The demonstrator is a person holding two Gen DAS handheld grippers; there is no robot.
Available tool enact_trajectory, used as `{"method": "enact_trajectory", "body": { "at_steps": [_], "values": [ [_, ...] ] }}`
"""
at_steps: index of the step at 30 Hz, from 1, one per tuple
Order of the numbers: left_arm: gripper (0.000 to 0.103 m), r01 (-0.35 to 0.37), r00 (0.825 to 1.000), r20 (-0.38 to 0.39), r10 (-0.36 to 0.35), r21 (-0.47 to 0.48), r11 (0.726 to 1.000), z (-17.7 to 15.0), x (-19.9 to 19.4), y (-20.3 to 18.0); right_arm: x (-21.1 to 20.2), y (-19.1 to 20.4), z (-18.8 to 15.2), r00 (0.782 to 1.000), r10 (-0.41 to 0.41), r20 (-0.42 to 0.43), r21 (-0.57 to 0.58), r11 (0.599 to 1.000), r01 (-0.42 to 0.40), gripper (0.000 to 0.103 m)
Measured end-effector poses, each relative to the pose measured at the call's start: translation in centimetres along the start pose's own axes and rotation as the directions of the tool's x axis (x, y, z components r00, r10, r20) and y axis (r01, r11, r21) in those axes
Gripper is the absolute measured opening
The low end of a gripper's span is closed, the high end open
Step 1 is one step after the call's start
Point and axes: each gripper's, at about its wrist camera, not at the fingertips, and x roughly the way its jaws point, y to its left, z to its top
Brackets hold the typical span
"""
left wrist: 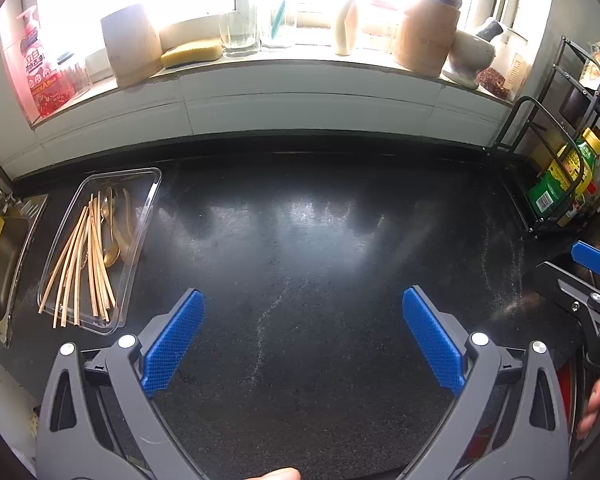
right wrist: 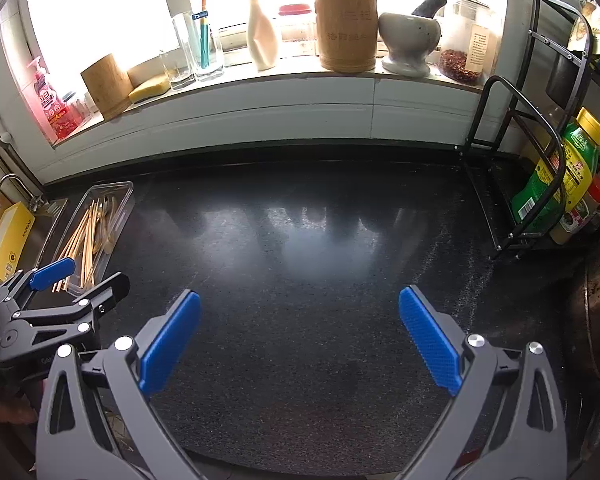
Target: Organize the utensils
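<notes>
Both of your claws hang over bare black counter (left wrist: 300,240), and both are empty. Your left claw (left wrist: 303,336) has its blue pads spread wide with nothing between them; your right claw (right wrist: 299,338) is spread the same way, gripping nothing.

The utensils are all off to your left: a clear plastic tray (left wrist: 146,184) sits on the counter just beside the sink (left wrist: 8,248), and inside it lies a loose bundle of wooden chopsticks (left wrist: 80,264) tangled alongside a few gold spoons (left wrist: 110,236). From the right wrist view that same tray (right wrist: 126,192) sits just past your left claw's far finger.

Here's where it could go wrong, as I read it. The chopsticks overlap and fan out at the near end, some poking over the tray's rim, so a pinch on one will likely drag its neighbours along or flick them onto the counter. The tray looks light and clear, so a sideways nudge could slide it toward the sink edge. The spoons lie partly under the sticks; go for them first and you may lever the bundle up. Your claws are also close together, so if both reach left, expect a knock.
</notes>
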Motion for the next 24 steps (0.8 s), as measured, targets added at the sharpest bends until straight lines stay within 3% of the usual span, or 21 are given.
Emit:
{"method": "enact_trajectory", "body": {
  "at_steps": [24],
  "values": [
    [0.097, -0.022, 1.000, -0.005, 0.022, -0.012, 1.000, -0.2, 0.2, 1.5, 1.0, 1.2, 0.0, 0.999, 0.022, -0.026, -0.015, 1.000, -0.022, 0.096]
  ]
}}
